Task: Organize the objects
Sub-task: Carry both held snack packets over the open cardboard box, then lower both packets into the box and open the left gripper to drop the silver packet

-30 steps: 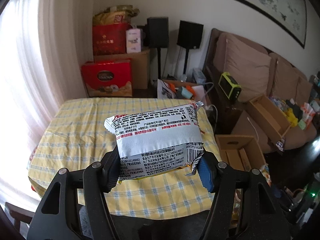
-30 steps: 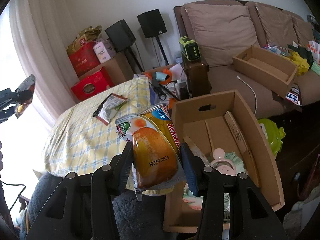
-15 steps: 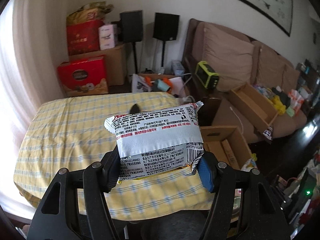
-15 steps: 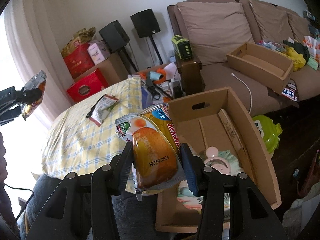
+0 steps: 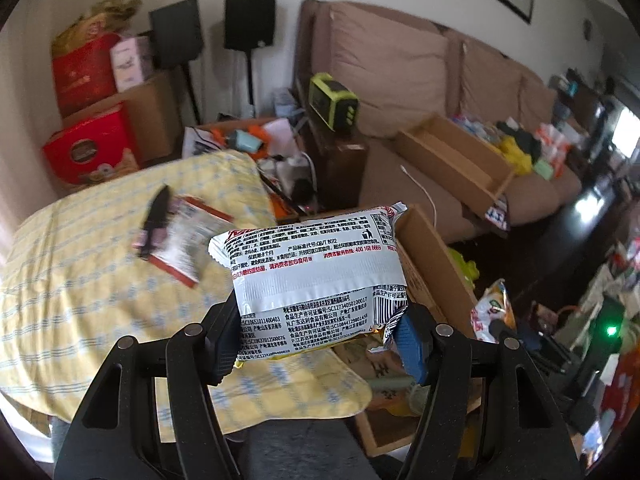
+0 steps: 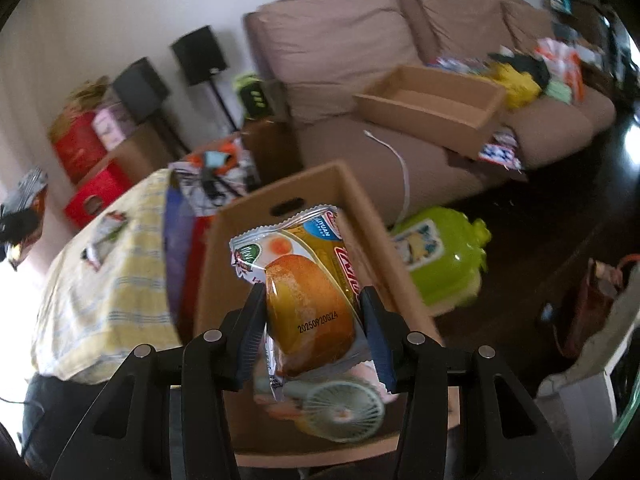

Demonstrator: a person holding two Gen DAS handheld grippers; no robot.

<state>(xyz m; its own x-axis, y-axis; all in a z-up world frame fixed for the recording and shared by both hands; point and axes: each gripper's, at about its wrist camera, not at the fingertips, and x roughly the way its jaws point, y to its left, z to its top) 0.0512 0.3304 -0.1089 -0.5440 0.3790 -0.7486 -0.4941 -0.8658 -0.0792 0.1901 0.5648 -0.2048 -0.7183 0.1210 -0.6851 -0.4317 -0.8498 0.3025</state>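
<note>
My left gripper is shut on a white and silver snack packet and holds it over the right edge of the yellow checked table, beside an open cardboard box. My right gripper is shut on a yellow cake packet and hangs over that same cardboard box, which holds a small fan. On the table lies another snack packet with a black object across it. In the right wrist view the left gripper's packet shows at the far left edge.
A brown sofa behind carries a shallow cardboard tray and loose clutter. A green plastic toy lies on the dark floor right of the box. Speakers and red gift boxes stand against the far wall.
Both grippers moved right and down, each still holding its packet. The left came from over the table's middle to its right edge. The right now hangs lower, right over the box.
</note>
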